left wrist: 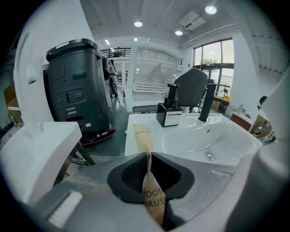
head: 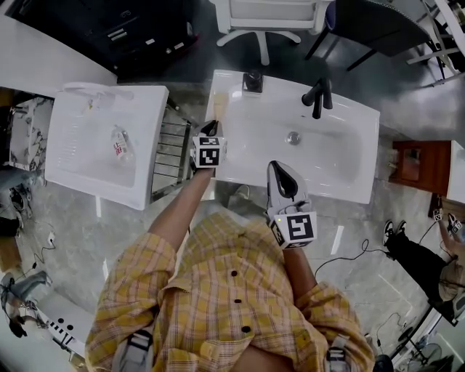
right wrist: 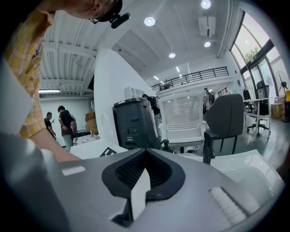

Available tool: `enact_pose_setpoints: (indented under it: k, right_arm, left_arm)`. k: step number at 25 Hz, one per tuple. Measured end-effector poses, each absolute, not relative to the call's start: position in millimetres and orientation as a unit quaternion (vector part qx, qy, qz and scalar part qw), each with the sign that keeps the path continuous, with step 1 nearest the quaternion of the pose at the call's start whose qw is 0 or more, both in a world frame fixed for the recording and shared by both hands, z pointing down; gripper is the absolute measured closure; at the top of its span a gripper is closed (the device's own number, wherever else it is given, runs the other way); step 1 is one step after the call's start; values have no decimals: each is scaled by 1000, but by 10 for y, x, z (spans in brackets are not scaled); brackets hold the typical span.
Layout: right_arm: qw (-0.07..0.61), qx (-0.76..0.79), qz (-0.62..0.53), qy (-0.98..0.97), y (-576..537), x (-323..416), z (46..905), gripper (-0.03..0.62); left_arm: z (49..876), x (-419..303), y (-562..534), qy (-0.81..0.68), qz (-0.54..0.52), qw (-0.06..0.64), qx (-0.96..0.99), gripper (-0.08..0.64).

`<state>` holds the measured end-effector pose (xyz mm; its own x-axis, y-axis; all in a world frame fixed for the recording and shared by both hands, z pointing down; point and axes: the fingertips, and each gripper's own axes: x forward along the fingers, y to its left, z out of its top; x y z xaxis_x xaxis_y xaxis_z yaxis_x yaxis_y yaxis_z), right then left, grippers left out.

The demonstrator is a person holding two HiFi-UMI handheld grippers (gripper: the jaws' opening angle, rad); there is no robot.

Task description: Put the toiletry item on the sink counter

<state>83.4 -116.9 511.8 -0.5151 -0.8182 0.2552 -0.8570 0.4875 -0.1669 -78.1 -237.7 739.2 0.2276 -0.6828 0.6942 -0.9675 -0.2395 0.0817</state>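
Noted at the far left of the head view a second white basin (head: 80, 156) with a small clear bottle (head: 120, 144) lying in it, and a metal rack (head: 168, 156) just beside it. Found the left gripper (head: 211, 126) right of that rack, angled down over the left edge of the sink counter (head: 227, 166). Saw its jaws nearly together in the left gripper view, pinching a beige paper toothbrush packet (left wrist: 148, 181) held on edge (lettering partly legible, "TOOT" over "RUS"), with only a thin dark slit beside the paper near the jaws' base. Traced the packet forward past the jaw tips to its far end, lying low over the white counter (left wrist: 130, 136). Could not tell whether that end touched the surface. Picked out the same packet in the head view as a pale strip (head: 221, 107) along the counter's left margin.

Found farther right a dark soap dispenser (head: 252, 80) at the back rim, then the bowl's drain (head: 293, 137) and a black faucet (head: 318, 96). Spotted a white chair (head: 269, 18) behind the counter.

Found the right gripper (head: 278, 167) near the counter's front edge, well apart from the packet. Read its jaw tips as closed together on nothing in the right gripper view (right wrist: 145, 152), with a sliver of white showing behind them. Noted a person (head: 429, 258) at the far right edge.
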Motion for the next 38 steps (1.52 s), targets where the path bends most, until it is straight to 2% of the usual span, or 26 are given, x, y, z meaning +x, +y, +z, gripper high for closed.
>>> enact_pose_setpoints:
  k: [20,38]
  right_arm:
    - [72,490,142,-857,-1131,827,5115,592]
    - [61,505,139,-850,-1161,825,5031,592]
  left_arm:
    - [7371,-691,-2368,-542,260,288,746,420]
    - [7074,-731,-2343,-542,250,262,758,419]
